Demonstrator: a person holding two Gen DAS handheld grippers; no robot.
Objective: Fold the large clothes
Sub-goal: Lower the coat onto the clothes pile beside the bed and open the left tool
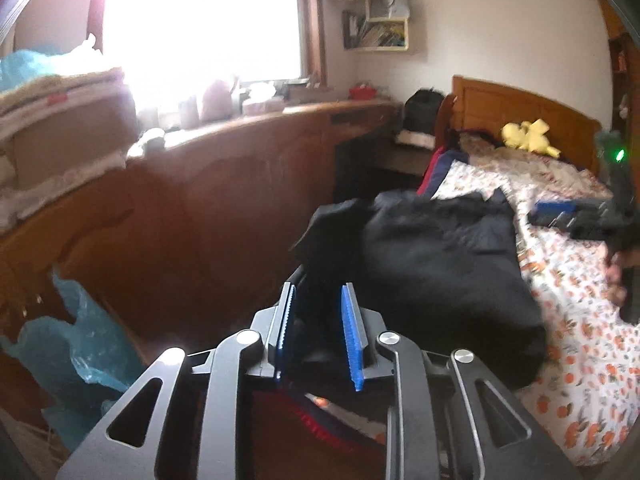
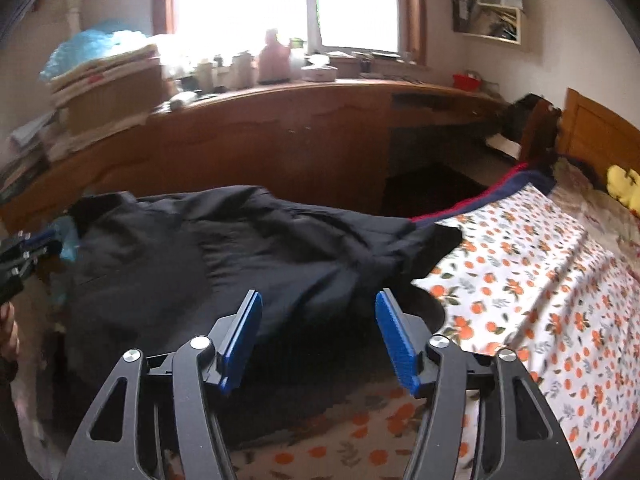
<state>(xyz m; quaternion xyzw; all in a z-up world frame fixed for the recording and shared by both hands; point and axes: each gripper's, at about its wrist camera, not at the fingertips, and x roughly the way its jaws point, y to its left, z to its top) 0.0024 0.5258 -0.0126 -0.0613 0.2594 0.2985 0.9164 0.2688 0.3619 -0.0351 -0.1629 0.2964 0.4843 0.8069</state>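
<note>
A large dark navy garment (image 2: 224,264) lies bunched on the bed (image 2: 540,280), which has an orange-flower sheet. In the left wrist view the garment (image 1: 440,260) hangs over the bed's left edge. My left gripper (image 1: 318,300) is shut on a corner of this dark cloth and holds it lifted. It also shows at the left edge of the right wrist view (image 2: 32,248). My right gripper (image 2: 318,312) is open and empty, just above the garment's near part. It shows at the right edge of the left wrist view (image 1: 560,210).
A long wooden cabinet (image 2: 280,136) with clutter runs beside the bed under a bright window. A blue plastic bag (image 1: 80,344) lies on the floor. A yellow plush toy (image 1: 528,136) sits by the wooden headboard (image 1: 520,104). Red and navy bedding (image 2: 500,192) hangs at the bed's edge.
</note>
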